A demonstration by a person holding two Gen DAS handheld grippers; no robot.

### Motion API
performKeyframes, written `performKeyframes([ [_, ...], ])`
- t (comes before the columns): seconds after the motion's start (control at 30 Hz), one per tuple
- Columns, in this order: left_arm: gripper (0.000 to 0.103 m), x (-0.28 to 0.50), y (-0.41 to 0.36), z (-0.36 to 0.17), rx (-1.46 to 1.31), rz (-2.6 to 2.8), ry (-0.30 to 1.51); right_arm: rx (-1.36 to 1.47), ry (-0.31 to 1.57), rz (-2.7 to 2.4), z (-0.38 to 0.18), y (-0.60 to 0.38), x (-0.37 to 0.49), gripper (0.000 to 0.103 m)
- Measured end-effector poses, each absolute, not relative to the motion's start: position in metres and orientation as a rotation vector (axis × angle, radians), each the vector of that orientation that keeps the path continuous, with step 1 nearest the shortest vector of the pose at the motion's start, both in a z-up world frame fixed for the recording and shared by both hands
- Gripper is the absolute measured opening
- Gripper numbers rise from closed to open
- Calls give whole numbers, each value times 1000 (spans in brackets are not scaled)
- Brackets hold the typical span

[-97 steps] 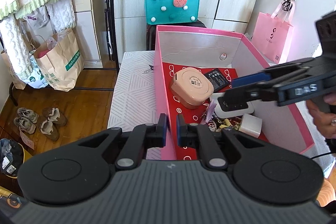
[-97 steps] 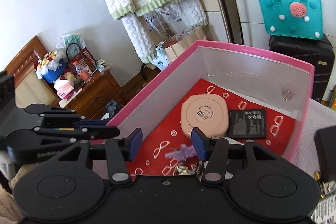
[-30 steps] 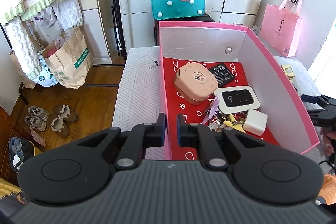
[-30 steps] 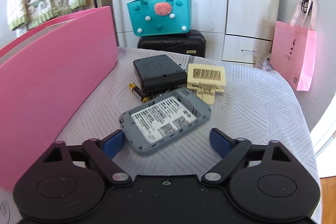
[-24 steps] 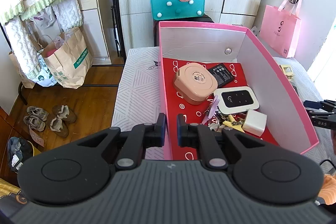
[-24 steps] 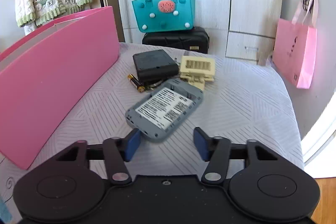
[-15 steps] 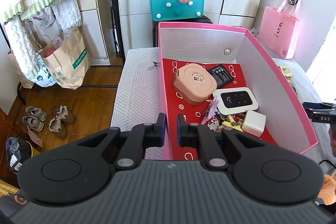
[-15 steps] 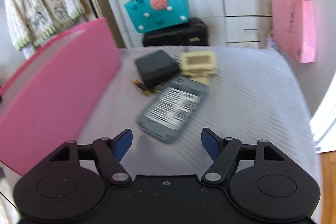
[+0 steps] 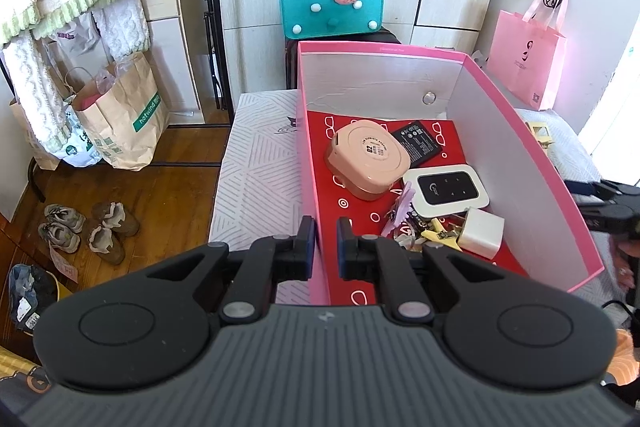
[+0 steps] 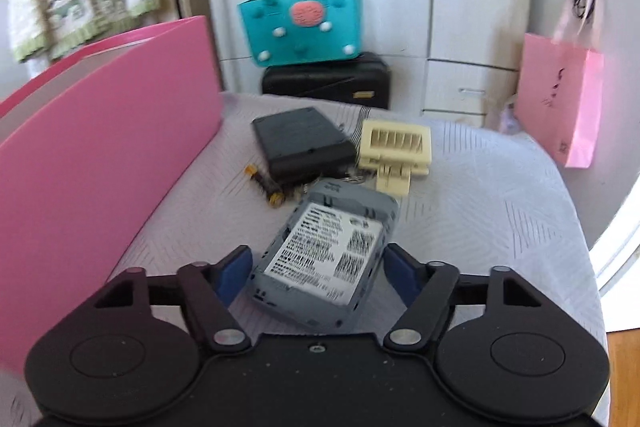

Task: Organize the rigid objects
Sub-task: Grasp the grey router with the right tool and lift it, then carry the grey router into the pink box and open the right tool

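Box (image 10: 100, 131) wall blocks 9 o'clock; case (image 10: 302, 143), vent (image 10: 396, 147) & batteries (image 10: 268, 187) crowd 12 o'clock behind router (image 10: 328, 259). Bare bedspread (image 10: 500, 227) at 3 o'clock gives passage.

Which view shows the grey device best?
Right wrist. The grey device lies label-up on the bed between the open right gripper fingers, slightly blurred. The left wrist view doesn't show it; the pink box wall blocks that side.

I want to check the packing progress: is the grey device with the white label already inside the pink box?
No, the grey device lies on the bed cover outside the pink box, between the open jaws of the right gripper.
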State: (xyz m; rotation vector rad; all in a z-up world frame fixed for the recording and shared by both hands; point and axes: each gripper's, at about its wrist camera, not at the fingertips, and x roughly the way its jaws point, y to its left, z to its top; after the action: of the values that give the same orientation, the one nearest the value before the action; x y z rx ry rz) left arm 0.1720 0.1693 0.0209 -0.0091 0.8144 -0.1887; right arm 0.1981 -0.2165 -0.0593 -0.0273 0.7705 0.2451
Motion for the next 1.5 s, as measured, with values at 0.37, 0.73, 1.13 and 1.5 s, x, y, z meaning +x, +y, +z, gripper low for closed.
performKeyframes([
  [0.37,9,172,167,20,3,-187,809,-7,815,201,-55,-244,192,78],
  [0.73,9,174,165,25,39,-185,842,-78,803,268,-53,-226,205,65],
  [1.13,9,175,162,27,54,-182,857,-14,731,283,-23,-233,175,64],
  [1.5,5,175,165,27,62,-183,854,-16,604,709,62,-165,168,65],
])
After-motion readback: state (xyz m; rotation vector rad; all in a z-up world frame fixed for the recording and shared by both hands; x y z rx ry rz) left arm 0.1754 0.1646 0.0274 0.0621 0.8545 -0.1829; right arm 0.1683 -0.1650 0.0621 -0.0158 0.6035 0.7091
